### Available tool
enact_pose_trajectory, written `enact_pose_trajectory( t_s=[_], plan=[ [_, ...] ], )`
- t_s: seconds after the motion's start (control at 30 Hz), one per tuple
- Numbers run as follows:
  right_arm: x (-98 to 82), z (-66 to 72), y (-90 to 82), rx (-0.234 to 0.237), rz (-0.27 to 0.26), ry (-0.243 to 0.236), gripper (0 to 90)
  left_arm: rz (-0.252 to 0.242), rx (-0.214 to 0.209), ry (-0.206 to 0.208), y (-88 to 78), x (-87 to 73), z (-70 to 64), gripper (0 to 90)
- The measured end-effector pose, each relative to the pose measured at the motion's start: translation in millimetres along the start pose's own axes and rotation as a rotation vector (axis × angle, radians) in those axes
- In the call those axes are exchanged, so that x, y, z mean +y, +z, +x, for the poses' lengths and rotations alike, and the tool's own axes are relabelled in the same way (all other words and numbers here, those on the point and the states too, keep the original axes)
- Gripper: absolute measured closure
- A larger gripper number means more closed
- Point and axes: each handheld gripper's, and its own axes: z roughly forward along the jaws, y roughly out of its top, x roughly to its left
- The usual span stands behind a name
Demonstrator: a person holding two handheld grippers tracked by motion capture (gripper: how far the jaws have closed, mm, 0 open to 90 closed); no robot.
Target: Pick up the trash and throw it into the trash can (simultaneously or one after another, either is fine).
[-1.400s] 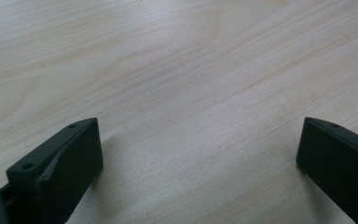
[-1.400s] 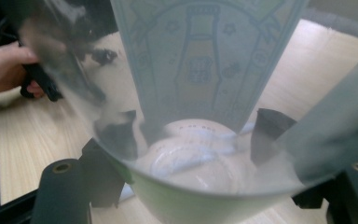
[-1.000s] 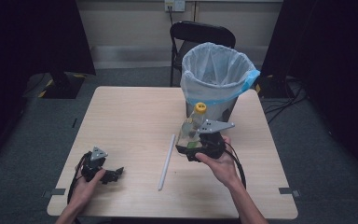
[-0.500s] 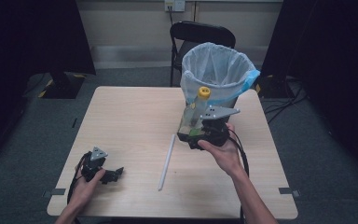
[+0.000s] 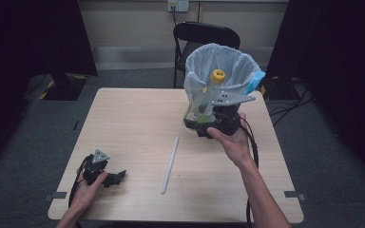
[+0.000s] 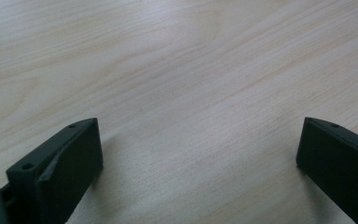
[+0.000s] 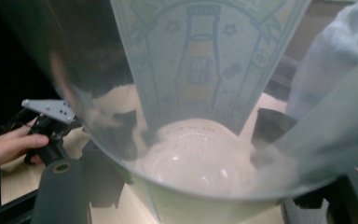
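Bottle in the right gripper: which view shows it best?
High view: the bottle, yellow cap up, shows whole in the right gripper before the lined bin. The right gripper view catches its clear base and label close up, blurred. The left gripper view shows table.

From above our side we look forward and down on the whole worktop (image 5: 138, 123). The left camera sits very close over bare wood. The right camera, pressed against the bottle (image 7: 200, 116), faces back toward the left tongs (image 7: 51, 123), shared with the high view.
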Motion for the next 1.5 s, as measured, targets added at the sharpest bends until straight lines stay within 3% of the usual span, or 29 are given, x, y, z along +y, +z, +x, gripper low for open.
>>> enact_pose_trajectory(
  t_s=[0.47,0.83,1.17,1.3,1.5],
  plan=[
    [30.5,-16.4,-9.6,-0.046,-0.074,0.005,27.8,-0.001,0.0,0.0,-0.1,-0.1,0.1,0.0],
    [51.9,-30.9,-11.1,-0.086,-0.101,0.014,27.8,-0.002,-0.001,0.0,-0.1,-0.2,0.1,0.0],
    [69.3,-57.6,-14.5,-0.155,-0.129,0.035,27.8,-0.004,-0.002,-0.004,0.0,-0.3,-0.2,0.0],
    [76.1,-65.8,-15.4,-0.182,-0.122,0.022,27.8,-0.004,-0.002,-0.003,0.0,-0.4,-0.1,0.0],
    [82.2,-78.0,-14.7,-0.215,-0.115,0.041,27.8,-0.005,-0.003,-0.004,0.1,-0.4,-0.1,0.0]
  ],
)
